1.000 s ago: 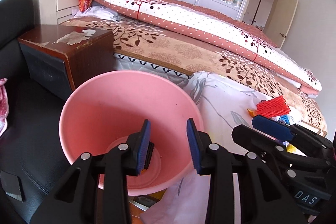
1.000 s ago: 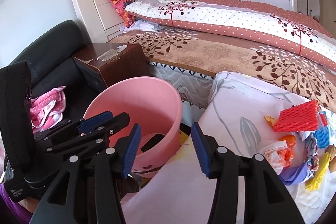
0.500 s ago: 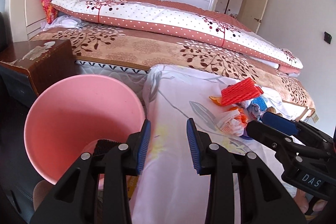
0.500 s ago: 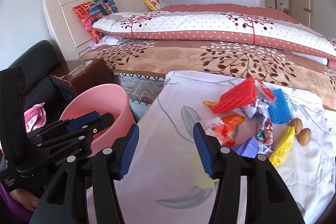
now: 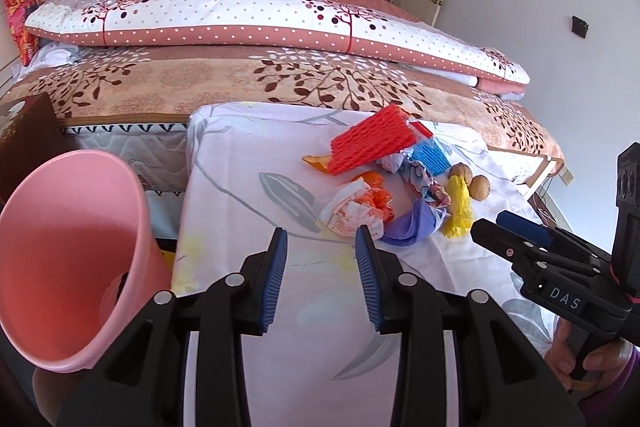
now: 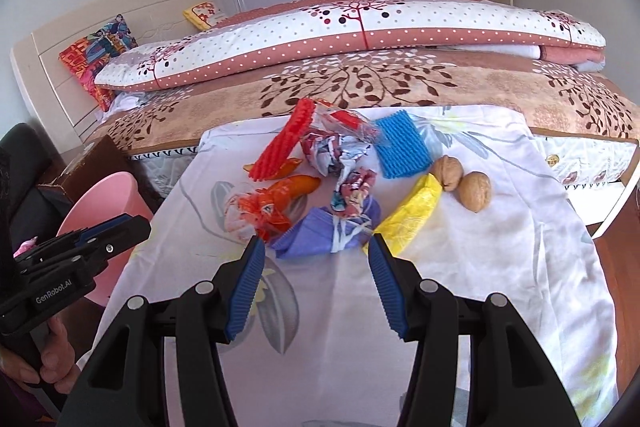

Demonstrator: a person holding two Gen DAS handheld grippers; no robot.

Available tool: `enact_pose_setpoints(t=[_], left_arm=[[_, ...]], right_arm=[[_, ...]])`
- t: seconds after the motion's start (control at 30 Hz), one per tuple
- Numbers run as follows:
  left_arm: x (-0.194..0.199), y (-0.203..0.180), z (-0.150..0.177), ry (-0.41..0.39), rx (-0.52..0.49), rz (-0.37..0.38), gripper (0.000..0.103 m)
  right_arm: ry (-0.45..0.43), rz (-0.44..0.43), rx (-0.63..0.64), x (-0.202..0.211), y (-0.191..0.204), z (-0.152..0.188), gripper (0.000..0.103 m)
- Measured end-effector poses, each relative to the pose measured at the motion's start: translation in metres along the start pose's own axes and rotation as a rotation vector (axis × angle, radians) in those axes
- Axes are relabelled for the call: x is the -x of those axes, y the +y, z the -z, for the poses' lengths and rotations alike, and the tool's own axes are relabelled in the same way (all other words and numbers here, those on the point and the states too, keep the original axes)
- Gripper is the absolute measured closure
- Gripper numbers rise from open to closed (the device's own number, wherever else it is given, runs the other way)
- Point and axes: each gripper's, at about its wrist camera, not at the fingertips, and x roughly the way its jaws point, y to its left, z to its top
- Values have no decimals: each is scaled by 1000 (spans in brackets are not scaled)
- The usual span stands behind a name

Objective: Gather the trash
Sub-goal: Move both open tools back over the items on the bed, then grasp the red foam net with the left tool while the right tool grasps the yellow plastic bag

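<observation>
A: Where is the trash?
B: Heaped on the white leaf-print cloth (image 6: 500, 267) covering the table beside the bed (image 6: 400, 83). In the right wrist view the red foam net (image 6: 282, 143) leans at about 11 o'clock of the heap, the blue foam net (image 6: 402, 147) at 1 o'clock, and a crumpled printed wrapper (image 6: 332, 151) lies between them.

A: And nearer the grippers?
B: An orange-and-white crumpled bag (image 6: 256, 215) sits at 8 o'clock of the heap, a purple face mask (image 6: 312, 237) at 6 o'clock, and a yellow wrapper (image 6: 412, 215) at 4 o'clock. Two walnuts (image 6: 474, 193) lie just beside the yellow wrapper's far end, at 3 o'clock.

A: How are the jaws?
B: The right gripper (image 6: 316, 283) stands parted with nothing between its blue pads; the mask lies just beyond its tips, apart from them. The left gripper (image 5: 320, 277) is also parted and empty, hovering over bare cloth, with the orange-and-white bag near its right fingertip, at 1 o'clock.

A: The bin?
B: The pink bucket (image 5: 68, 267) stands off the table's edge, at 9 o'clock of the left gripper in its own view. Something dark shows at its bottom, too small to tell

A: Any hands visible?
B: A hand (image 5: 576, 355) grips the right gripper's handle at 4 o'clock in the left wrist view
</observation>
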Motion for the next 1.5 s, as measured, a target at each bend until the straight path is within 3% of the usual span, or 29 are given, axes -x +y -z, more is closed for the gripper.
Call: enact_pose_setpoints(t=[0.2,0.47,0.67,0.93,1.1,1.5], left_arm=[[-25,-18,-11,50,-38,29,68],[-47,-49,-53,20,-86,72,68],[-76,-78,-69,7,-196,50,68],[-107,-79,-71,14,-231,-26,68],[-101,-73,-66,-1,-223,-19,94],[-46,-58,-58,-65,-134,52,96]], right_arm=[[9,11,-41,-5,-19,2,50],[23,24,-90,-13,-40,-2,48],[40,31,-126,-20,-53,-4,47],[47,18,-141,-28,-57,-10,46],[63,3,-164,-37,-59,-11,46],[105,20,-212,-58,-57,-17,46]])
